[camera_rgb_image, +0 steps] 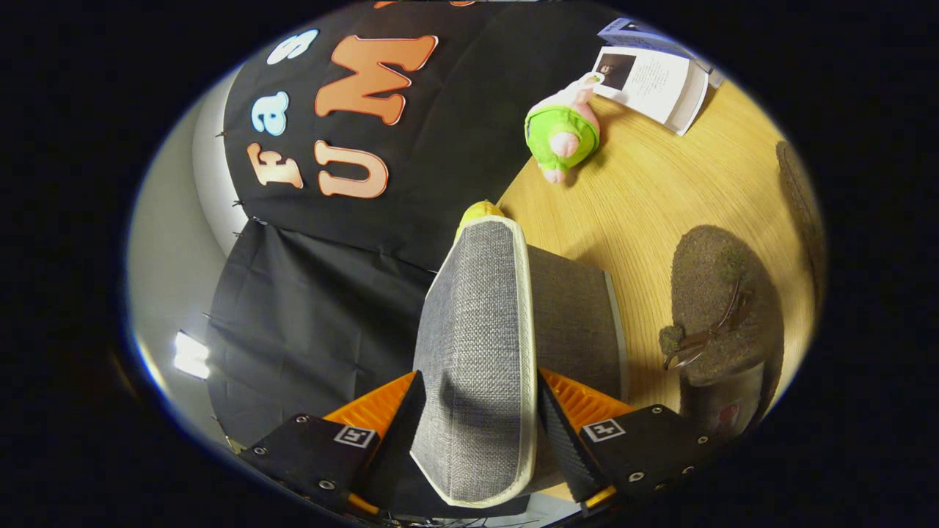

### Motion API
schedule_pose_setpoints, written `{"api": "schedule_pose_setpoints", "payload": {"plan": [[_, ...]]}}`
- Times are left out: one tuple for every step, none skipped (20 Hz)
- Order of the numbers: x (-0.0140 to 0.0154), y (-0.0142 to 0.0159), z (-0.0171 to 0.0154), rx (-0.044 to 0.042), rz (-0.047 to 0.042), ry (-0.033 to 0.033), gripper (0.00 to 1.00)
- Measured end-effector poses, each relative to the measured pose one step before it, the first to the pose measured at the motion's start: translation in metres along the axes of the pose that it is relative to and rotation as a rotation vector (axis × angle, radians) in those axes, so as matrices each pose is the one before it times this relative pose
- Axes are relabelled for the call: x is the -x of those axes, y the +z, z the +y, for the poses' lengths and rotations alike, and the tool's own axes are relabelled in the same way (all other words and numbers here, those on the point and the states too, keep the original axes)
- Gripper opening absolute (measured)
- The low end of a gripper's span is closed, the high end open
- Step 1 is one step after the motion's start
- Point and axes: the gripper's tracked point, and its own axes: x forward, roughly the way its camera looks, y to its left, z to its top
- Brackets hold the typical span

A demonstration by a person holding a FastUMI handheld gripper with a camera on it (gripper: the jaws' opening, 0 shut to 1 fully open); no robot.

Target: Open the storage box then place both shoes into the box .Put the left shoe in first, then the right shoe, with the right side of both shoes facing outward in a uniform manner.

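Lying near the bench's far edge are a plush toy point(562, 134) and a booklet point(653, 81); a brown shoe point(715, 308) sits beside the storage box point(576, 323), whose grey lid point(477, 352) is clamped between the gripper point(477, 433) fingers.

One gripper point(477, 433), its jaws closed on one grey fabric lid point(477, 352). One grey storage box point(576, 323) sits beneath that lid on the one wooden desk point(660, 198). One brown shoe point(715, 308) with a small bow stands beside the box; a sliver of a second brown shoe point(799, 198) curves further off, making two shoes. One green-and-pink plush toy point(563, 132), one yellow thing point(480, 211) peeking past the lid, and one open booklet point(660, 81).
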Motion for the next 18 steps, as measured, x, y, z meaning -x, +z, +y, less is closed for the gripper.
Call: {"api": "schedule_pose_setpoints", "payload": {"plan": [[0.00210, 0.00304, 0.00126, -0.01087, -0.01099, 0.00939, 0.78], [0.00214, 0.00281, -0.00166, -0.00147, -0.00640, -0.00723, 0.73], [0.00164, 0.00202, -0.00129, 0.00717, -0.01036, -0.00400, 0.62], [0.00128, 0.00469, 0.00194, -0.00631, -0.02281, 0.00257, 0.53], [0.00082, 0.00878, 0.00414, -0.01539, -0.02466, 0.00307, 0.29], [0.00084, 0.00479, 0.00602, -0.01713, -0.01684, 0.00437, 0.20], [0.00039, -0.00065, 0.00244, 0.00355, -0.01300, -0.00848, 0.05], [0.00156, 0.00007, 0.00602, 0.01632, -0.01322, 0.00254, 0.01], [0.00217, 0.00081, 0.00978, 0.01895, -0.00823, 0.00975, 0.01], [0.00087, 0.00017, 0.01160, 0.01448, -0.00872, 0.01183, 0.01], [0.00138, 0.00470, 0.01211, 0.01186, -0.01302, 0.01299, 0.01], [-0.00033, 0.00440, 0.01219, 0.01044, -0.01042, 0.01520, 0.01], [0.00229, 0.00169, 0.01290, 0.01182, -0.01336, 0.01472, 0.01], [0.00022, 0.00247, 0.01363, 0.02129, -0.00965, 0.01174, 0.01], [-0.00128, -0.00235, 0.01179, 0.02772, -0.00163, 0.00506, 0.02], [-0.00195, -0.00190, 0.01071, 0.03158, -0.00049, -0.00124, 0.02], [-0.00275, -0.00023, 0.01067, 0.03307, -0.00199, 0.00023, 0.03], [-0.00316, -0.00072, 0.01065, 0.02758, -0.00223, 0.00180, 0.03]]}}
